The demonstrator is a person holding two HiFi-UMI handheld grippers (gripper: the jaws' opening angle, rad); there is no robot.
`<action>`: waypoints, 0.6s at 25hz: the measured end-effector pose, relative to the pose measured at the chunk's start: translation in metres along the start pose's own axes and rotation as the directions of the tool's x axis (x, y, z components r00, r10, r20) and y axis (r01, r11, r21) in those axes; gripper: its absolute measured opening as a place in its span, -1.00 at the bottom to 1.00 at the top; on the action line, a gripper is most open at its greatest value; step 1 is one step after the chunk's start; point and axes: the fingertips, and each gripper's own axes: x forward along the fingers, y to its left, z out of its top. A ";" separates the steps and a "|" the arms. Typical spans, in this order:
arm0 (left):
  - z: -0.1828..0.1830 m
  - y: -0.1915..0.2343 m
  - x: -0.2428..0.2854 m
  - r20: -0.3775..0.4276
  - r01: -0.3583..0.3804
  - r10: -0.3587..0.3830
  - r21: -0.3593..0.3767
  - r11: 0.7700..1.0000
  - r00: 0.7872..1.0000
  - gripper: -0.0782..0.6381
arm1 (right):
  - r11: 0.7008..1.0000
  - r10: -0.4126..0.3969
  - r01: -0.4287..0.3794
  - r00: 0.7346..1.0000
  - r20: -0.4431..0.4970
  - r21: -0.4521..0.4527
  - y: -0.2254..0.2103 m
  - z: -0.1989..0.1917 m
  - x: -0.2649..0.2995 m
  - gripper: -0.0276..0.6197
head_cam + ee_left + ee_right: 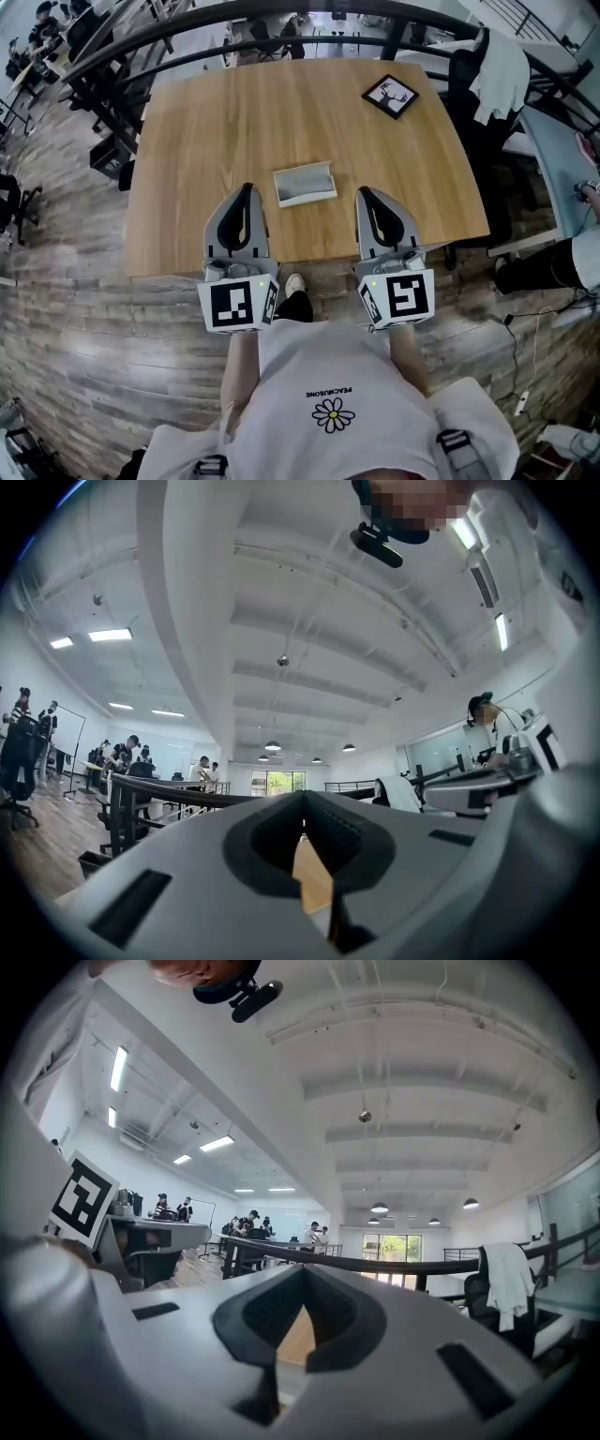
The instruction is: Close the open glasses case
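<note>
I see the open glasses case [305,184] lying on the bench [206,122], out in front of me and right between my two tongs. Its long side runs from left to right, just a little crooked. The left tongs [246,192] and the right tongs [363,193] both sit over the near part of the bench, one on each side of the case, and the case lies about as near to one as to the other. Both tongs are clenched with their tips together, and nothing is in them. I think the next move needs one of them to push the lid over, but I cannot tell from here which long edge the lid hangs on. Only the head view shows the case. The two gripper views look out level, at the ceiling and far-off people, with just a bit of wood showing through the tongs
</note>
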 end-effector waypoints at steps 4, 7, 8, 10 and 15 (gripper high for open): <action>-0.007 0.036 0.056 -0.006 -0.002 0.002 -0.008 1.000 1.000 -0.74 | 1.000 -0.007 0.007 1.000 -0.025 -0.015 -0.010 -0.005 0.065 -0.89; -0.008 0.056 0.086 0.000 -0.014 0.014 -0.017 1.000 1.000 -0.74 | 0.999 0.000 -0.001 0.999 -0.035 -0.043 -0.011 -0.005 0.097 -0.89; -0.009 0.061 0.093 -0.003 -0.020 0.020 -0.022 1.000 1.000 -0.74 | 0.999 0.000 -0.002 0.999 -0.038 -0.052 -0.011 -0.006 0.105 -0.89; -0.010 0.066 0.105 -0.011 -0.028 0.028 -0.024 0.999 1.000 -0.74 | 0.998 -0.009 0.007 0.999 -0.041 -0.056 -0.015 -0.008 0.117 -0.89; -0.004 0.058 0.123 -0.016 -0.032 0.032 0.030 0.999 0.999 -0.74 | 0.999 0.037 -0.036 0.999 -0.009 0.038 -0.024 -0.014 0.138 -0.89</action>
